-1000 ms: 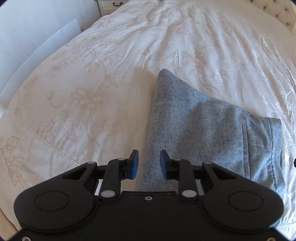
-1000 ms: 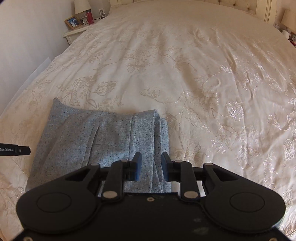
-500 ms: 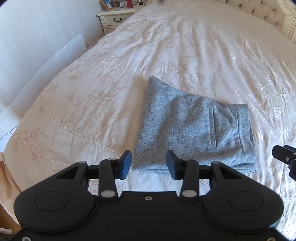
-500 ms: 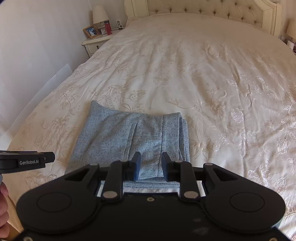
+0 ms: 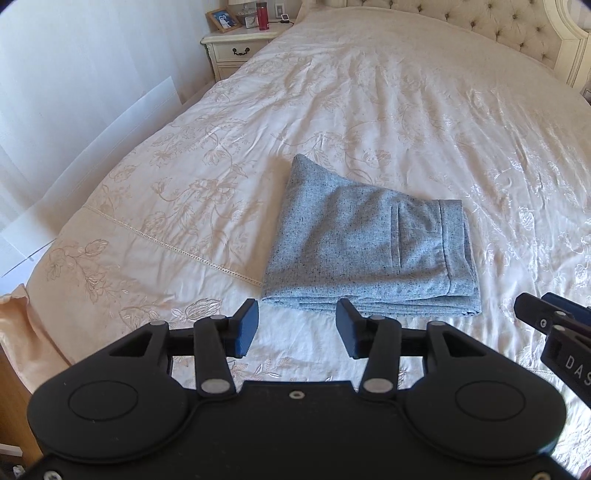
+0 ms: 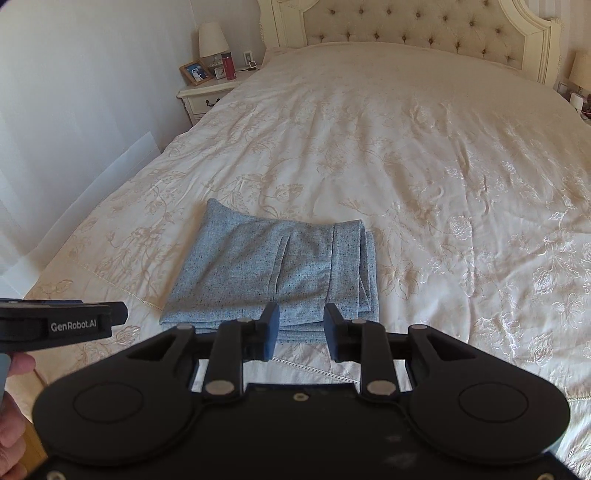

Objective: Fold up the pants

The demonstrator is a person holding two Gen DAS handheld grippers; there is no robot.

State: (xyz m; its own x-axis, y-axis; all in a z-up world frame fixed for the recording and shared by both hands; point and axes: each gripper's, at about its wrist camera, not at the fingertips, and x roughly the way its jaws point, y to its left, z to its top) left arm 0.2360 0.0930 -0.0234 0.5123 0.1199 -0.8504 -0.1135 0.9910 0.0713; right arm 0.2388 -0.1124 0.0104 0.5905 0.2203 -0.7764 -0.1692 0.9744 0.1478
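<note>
Left wrist view: the black two-finger left gripper point(image 5: 295, 328) with blue pads fills the lower frame, its jaws spread apart after just opening, with nothing between them and only bedspread behind the gap. Just beyond the fingertips, at centre frame, the grey speckled woven pants point(image 5: 369, 247) lie folded into a compact stack, with a pocket seam and waistband visible toward the right edge of the stack. They rest on the cream floral-embroidered satin bedspread point(image 5: 369, 110), near its lower hemstitched border. At lower right, part of the black right gripper point(image 5: 554, 325) enters the frame beside the stack, apart from it. At upper left stands a cream wooden nightstand point(image 5: 236, 48) carrying a framed photograph point(image 5: 223, 20) and a red cylindrical bottle point(image 5: 262, 16). Right wrist view: the right gripper's jaws stand parted after just opening, holding nothing, with the near edge of the folded pants seen through the gap but untouched. At lower left, the left gripper's lettered side projects into the frame, with a person's hand point(image 6: 13, 424) below it. A cream tufted headboard point(image 6: 406, 29) spans the upper frame.
</note>
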